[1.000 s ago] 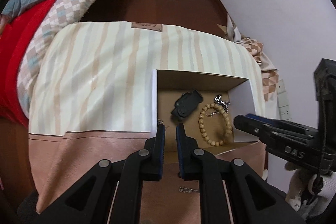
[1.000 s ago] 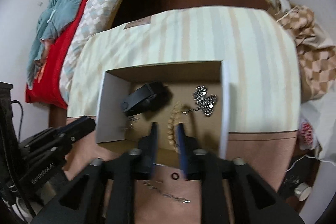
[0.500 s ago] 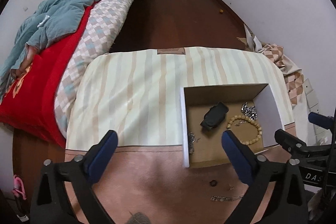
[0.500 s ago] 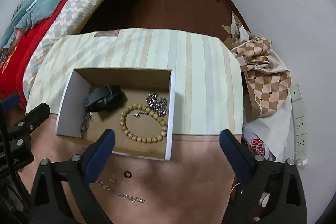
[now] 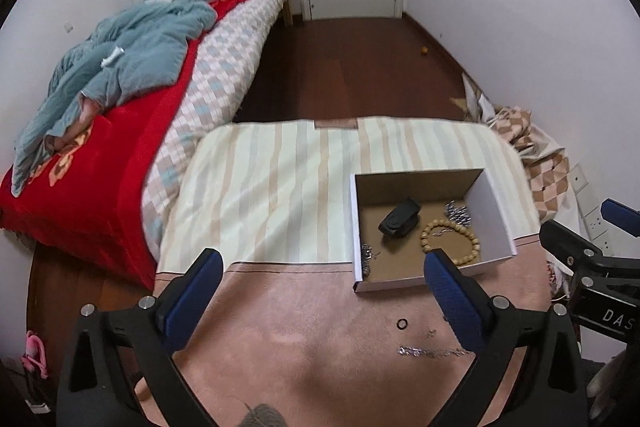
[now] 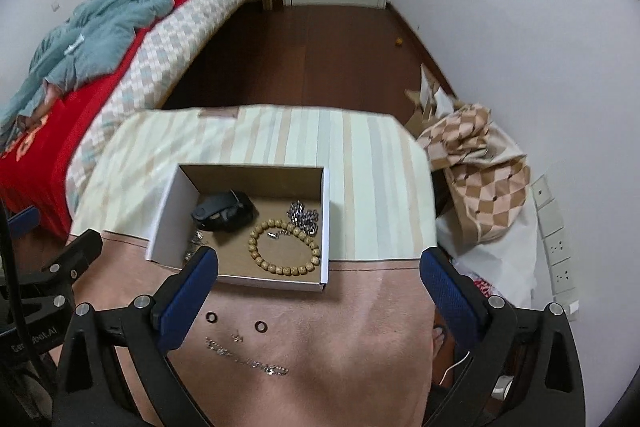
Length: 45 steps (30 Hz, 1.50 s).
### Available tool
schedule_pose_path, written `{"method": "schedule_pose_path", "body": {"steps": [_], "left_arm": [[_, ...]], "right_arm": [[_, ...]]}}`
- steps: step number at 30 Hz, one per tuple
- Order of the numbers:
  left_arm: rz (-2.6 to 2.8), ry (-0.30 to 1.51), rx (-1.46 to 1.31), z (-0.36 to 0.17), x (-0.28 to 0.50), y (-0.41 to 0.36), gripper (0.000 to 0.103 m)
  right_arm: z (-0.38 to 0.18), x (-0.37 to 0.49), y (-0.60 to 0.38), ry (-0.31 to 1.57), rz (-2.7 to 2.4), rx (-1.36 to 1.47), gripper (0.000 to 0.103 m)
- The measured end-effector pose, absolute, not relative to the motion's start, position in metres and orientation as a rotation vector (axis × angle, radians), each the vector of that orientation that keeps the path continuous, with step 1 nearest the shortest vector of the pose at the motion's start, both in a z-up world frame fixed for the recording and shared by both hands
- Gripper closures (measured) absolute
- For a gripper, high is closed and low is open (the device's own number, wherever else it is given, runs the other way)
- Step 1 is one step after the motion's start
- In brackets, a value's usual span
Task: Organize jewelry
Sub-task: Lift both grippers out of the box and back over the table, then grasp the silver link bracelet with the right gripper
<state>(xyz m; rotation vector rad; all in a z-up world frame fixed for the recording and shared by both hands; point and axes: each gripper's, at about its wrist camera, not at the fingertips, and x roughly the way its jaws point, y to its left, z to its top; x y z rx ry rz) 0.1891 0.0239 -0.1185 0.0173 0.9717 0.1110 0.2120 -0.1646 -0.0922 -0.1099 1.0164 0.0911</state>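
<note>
Left wrist view: the left gripper [image 5: 322, 269] fills the lower frame, its blue-padded tongs spread wide apart and holding nothing. Right of centre sits the shallow white cardboard box [image 5: 354, 227] on the striped cream cloth [image 5: 272, 187], holding a black clasp-like piece [image 5: 399, 218], a wooden bead bracelet [image 5: 450, 237] and a heap of silver chain [image 5: 456, 211]. Below the box, on the pink cloth [image 5: 300, 307], lie a small dark ring [image 5: 402, 324] and a silver chain [image 5: 430, 351].

Right wrist view: the right gripper [image 6: 318, 273] is likewise wide open and empty at the bottom. The box lies centre-left; two dark rings [image 6: 211, 317] and the chain rest lower centre.
</note>
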Motion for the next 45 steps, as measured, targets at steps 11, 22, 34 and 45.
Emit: {"method": "schedule_pose_path", "body": {"steps": [11,22,34,45], "left_arm": [[0.083,0.888,0.011,-0.072,0.139,0.023,0.0],[0.062,0.841,-0.008,-0.048,0.1,0.028,0.0],[0.103,0.862,-0.019,-0.071,0.086,0.034,0.0],[0.183,1.095,0.052,-0.199,0.101,0.038,0.0]], "right_arm": [[-0.032,0.151,-0.16,0.887,0.085,-0.123,0.001],[-0.001,0.1,-0.157,0.823,0.089,-0.111,0.001],[-0.003,0.086,-0.159,0.836,0.097,-0.088,0.001],[-0.139,0.109,-0.187,1.067,0.072,-0.007,0.013]]}}
